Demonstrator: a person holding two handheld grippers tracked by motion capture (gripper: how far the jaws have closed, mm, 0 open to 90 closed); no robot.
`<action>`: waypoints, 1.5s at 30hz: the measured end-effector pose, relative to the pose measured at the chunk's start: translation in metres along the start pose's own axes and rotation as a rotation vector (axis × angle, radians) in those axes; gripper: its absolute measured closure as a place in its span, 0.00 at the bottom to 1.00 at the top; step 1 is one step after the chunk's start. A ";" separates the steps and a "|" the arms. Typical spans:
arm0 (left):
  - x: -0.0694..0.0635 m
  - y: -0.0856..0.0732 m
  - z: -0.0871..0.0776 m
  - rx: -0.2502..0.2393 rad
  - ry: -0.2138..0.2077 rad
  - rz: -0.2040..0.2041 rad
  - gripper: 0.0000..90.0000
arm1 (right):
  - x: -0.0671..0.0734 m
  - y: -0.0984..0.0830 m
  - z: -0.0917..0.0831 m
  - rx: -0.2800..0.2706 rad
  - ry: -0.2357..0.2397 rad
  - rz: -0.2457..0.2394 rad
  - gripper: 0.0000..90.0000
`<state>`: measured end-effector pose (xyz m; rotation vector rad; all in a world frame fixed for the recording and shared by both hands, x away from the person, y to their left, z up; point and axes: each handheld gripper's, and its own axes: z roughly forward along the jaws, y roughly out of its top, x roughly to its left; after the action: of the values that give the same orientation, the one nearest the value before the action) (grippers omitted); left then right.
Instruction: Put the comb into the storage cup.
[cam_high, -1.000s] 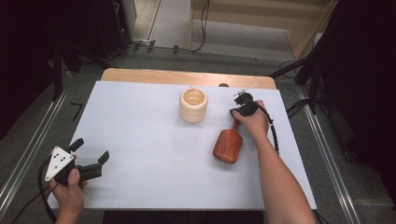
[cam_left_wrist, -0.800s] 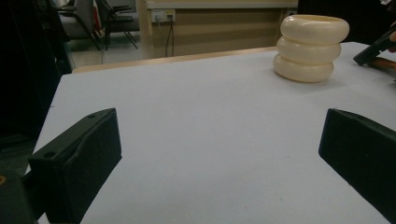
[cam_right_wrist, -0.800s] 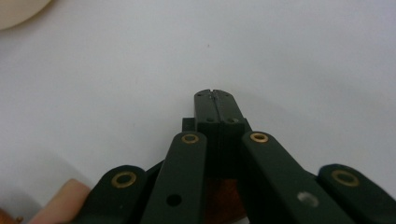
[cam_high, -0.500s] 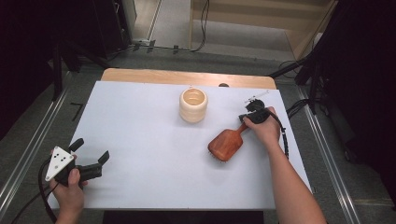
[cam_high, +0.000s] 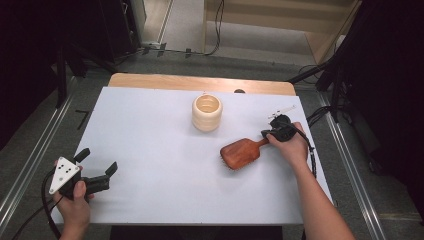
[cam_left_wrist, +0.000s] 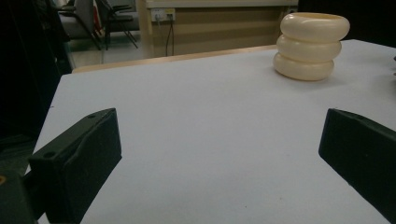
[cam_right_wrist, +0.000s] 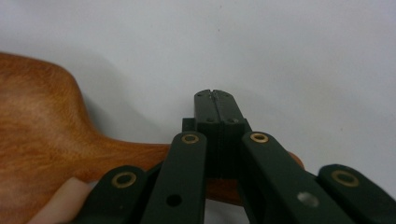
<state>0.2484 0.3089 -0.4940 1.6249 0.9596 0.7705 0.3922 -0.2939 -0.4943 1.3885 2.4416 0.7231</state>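
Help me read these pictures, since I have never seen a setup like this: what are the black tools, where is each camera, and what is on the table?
A person sits at a white table with a hand-held two-jaw gripper in each hand. The high view looks down from above. The other two pictures come from cameras mounted on the grippers, looking along their black jaws. The left gripper rests near the table's corner with its jaws wide apart and nothing between them; its view looks across the table to a cream ribbed cup. The right gripper is closed on the handle of a wooden hairbrush, which lies near the cup, bristles down as far as I can tell.
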 end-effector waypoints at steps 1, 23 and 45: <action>0.000 0.000 0.000 -0.001 0.000 0.000 0.00 | 0.000 -0.002 -0.001 0.003 -0.003 -0.005 0.98; -0.001 0.000 0.001 0.006 0.003 0.004 0.00 | 0.021 -0.063 -0.033 -0.010 0.100 -0.045 0.98; -0.001 0.000 0.000 0.004 0.003 0.004 0.00 | 0.043 -0.070 -0.058 -0.133 0.053 -0.063 0.23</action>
<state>0.2483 0.3080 -0.4942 1.6303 0.9605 0.7746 0.2930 -0.3041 -0.4804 1.2534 2.4152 0.9004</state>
